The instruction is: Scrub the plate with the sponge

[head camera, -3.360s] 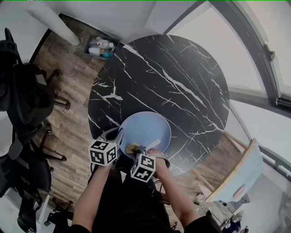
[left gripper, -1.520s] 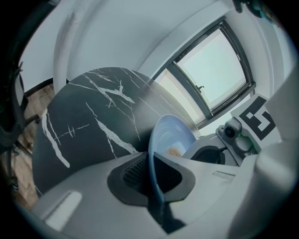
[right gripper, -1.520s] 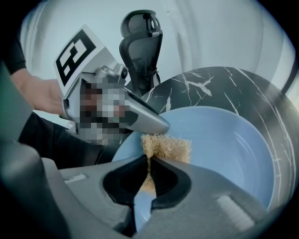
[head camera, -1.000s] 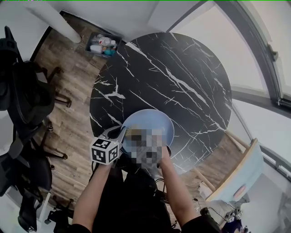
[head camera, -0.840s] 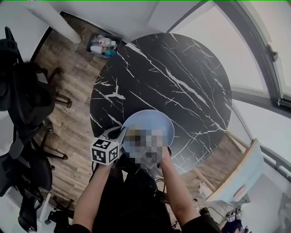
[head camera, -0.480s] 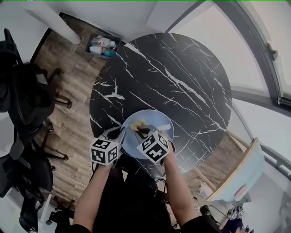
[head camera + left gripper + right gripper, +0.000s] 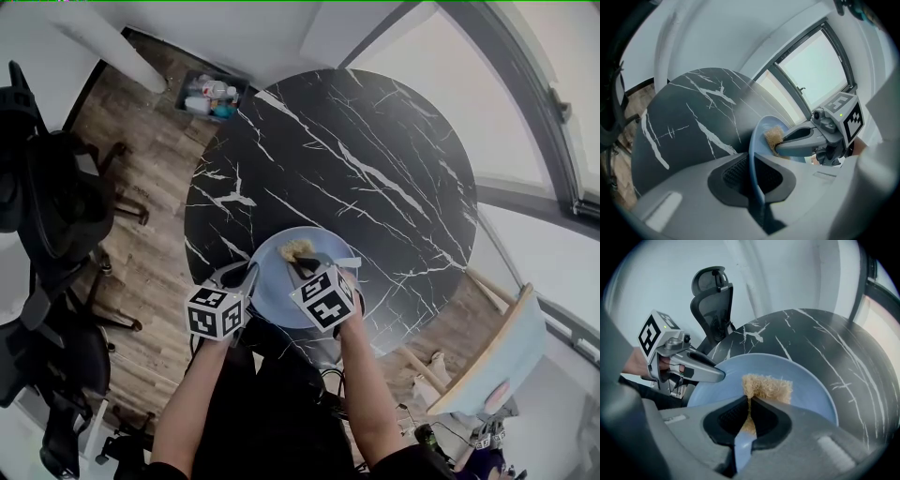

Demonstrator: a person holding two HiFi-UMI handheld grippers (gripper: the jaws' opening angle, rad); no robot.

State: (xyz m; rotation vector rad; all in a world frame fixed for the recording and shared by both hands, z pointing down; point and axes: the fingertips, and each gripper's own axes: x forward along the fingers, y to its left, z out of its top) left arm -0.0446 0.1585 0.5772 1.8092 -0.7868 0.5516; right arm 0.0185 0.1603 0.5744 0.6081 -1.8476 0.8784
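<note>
The right gripper (image 7: 305,265) is sliding the sponge (image 7: 296,248) across the plate (image 7: 270,286). A few seconds back the sponge was sitting at the plate's near edge, close to the person; now it is lying by the plate's far edge. The gripper's fingers are clenching the sponge and pressing its tan pad onto the plate's blue face. The left gripper (image 7: 246,274) is staying put at the plate's left rim, its fingers pinching that rim and steadying the plate on the desk (image 7: 356,159). The stroke suggests scrubbing is well under way, with the plate's right side probably still needing passes.
</note>
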